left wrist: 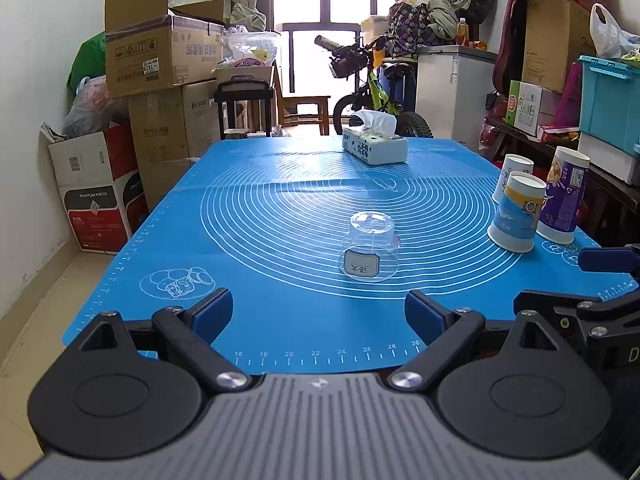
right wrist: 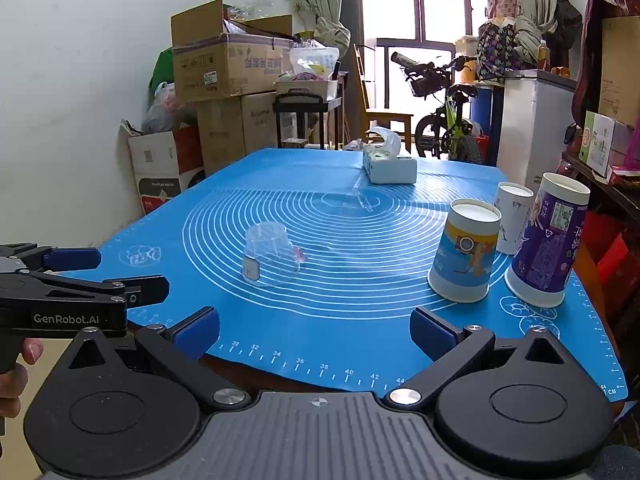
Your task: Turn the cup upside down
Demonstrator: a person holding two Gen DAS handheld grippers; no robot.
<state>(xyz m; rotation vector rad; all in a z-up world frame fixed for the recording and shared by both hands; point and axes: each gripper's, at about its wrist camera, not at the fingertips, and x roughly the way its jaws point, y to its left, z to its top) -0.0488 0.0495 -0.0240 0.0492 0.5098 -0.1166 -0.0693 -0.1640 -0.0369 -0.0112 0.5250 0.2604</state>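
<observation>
open mat (left wrist: 280, 240) around clear cup (left wrist: 371, 247) | three paper cups (left wrist: 516, 216) right | tissue box (left wrist: 375, 145) far, probably no obstacle

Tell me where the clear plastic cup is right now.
The clear plastic cup stands mouth-down on the blue mat's ring pattern, centred in the left wrist view, left of the three paper cups and nearer than the tissue box.

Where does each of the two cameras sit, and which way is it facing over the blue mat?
Left wrist: on the left gripper, near the mat's edge, facing the inverted clear cup; own fingers spread, right gripper at its right.
Right wrist: on the right gripper, facing along the blue mat; own fingers spread, left gripper and the person's hand at its left.
Shared: cup, three paper cups, tissue box.
</observation>
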